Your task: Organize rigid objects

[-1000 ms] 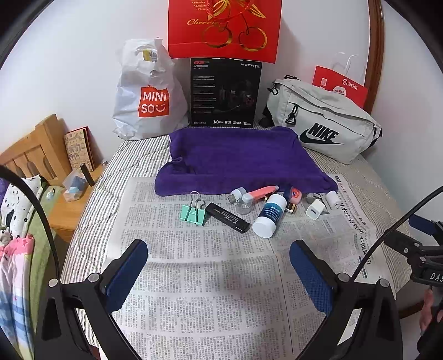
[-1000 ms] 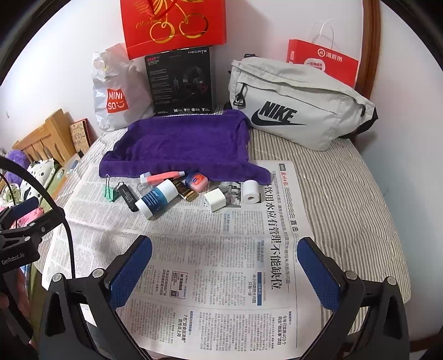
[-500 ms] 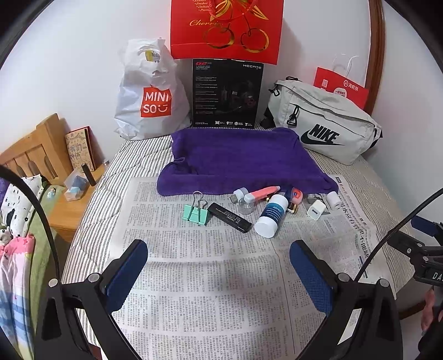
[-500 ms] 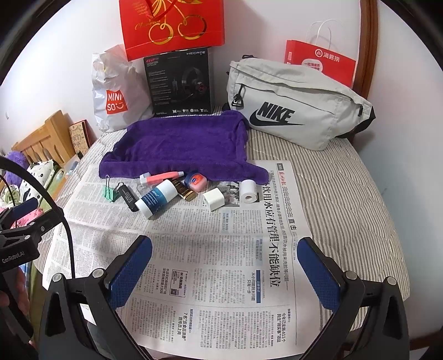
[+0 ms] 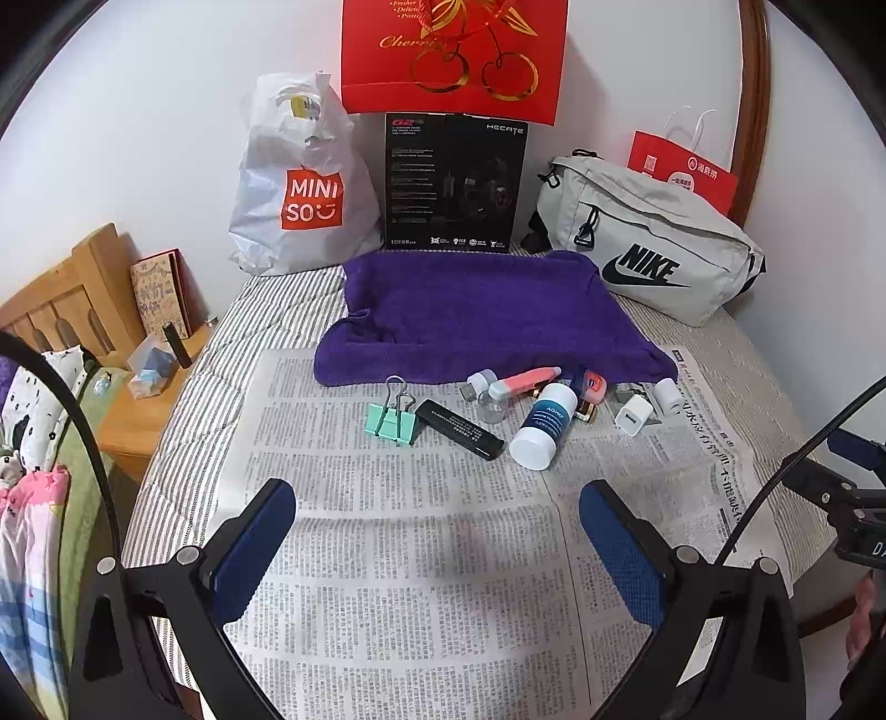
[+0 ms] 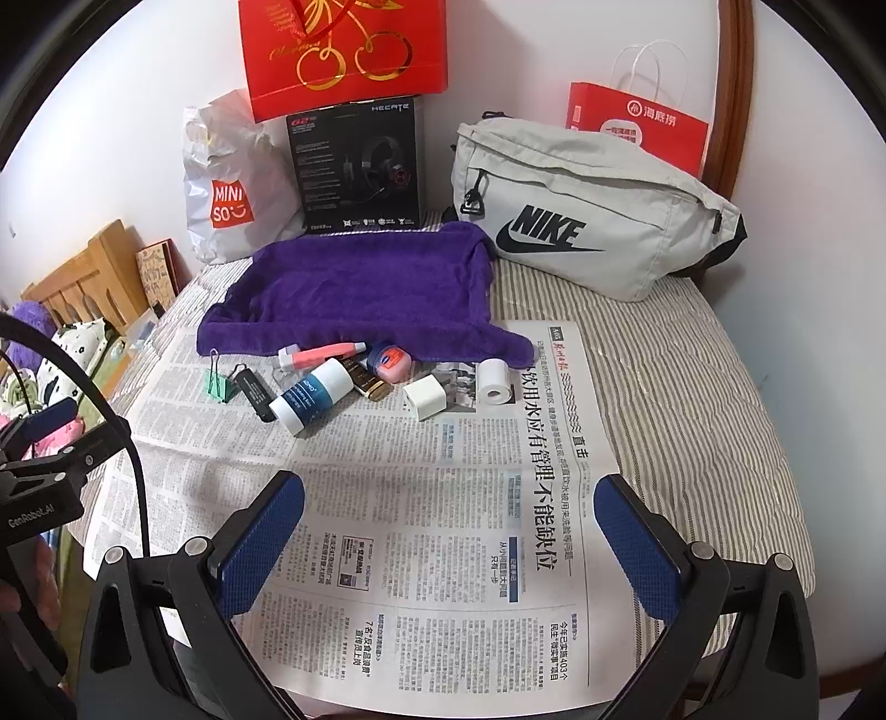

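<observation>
We find the bed (image 5: 183, 387) spread with newspaper (image 5: 421, 554), and a purple towel (image 5: 476, 315) lies across the paper's far edge. Against the wall stand a grey Nike bag (image 6: 587, 221), a white Miniso bag (image 5: 299, 183), a black box marked Hecate (image 5: 454, 183) and a red Cherries bag (image 5: 454, 50).

The task's things lie in a loose cluster on the newspaper just at the towel's near hem: a blue and white bottle (image 5: 545, 423) on its side, a black stick (image 5: 459, 429), a teal binder clip (image 5: 392, 421), a pink tube (image 5: 526, 382), a white charger cube (image 6: 423, 396) and a small white roll (image 6: 495, 379). The bottle's label is too small to read.

The left gripper (image 5: 437, 531) and right gripper (image 6: 448, 526) hover over bare newspaper, jaws wide apart and holding nothing. We judge that sorting has not begun. The next move calls for reaching forward to one outlying item, such as the clip or roll, and closing squarely on it.
</observation>
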Demonstrator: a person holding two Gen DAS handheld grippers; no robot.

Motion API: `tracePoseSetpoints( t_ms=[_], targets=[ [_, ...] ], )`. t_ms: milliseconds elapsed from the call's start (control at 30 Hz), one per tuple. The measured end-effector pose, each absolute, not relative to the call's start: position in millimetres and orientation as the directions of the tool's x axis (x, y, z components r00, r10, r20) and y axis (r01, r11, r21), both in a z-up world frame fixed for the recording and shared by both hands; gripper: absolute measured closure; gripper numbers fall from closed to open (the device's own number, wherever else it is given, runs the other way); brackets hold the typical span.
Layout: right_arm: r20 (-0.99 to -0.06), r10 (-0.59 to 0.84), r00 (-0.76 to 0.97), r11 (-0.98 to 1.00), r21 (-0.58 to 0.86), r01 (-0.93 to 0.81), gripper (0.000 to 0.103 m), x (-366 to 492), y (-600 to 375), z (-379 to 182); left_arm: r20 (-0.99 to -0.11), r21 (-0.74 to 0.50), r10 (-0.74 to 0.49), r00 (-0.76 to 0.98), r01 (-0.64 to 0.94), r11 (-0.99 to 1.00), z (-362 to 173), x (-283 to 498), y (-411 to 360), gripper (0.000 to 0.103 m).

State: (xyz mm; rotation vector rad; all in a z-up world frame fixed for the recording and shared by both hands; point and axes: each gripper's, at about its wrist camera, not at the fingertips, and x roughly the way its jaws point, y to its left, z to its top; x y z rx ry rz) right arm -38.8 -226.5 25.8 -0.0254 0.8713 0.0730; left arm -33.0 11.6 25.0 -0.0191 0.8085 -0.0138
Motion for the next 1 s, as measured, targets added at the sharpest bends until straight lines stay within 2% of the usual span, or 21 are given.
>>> tracePoseSetpoints(
  t_ms=[1000],
  targets=[
    [-0.765, 0.062, 0.642, 0.997, 0.022, -0.071, 0.0, -41.7, -227.0, 29.2, -0.721, -0.031, -0.027, 0.692, 0.007, 1.0, 28.1, -31.9, 16.5, 0.0]
  ],
)
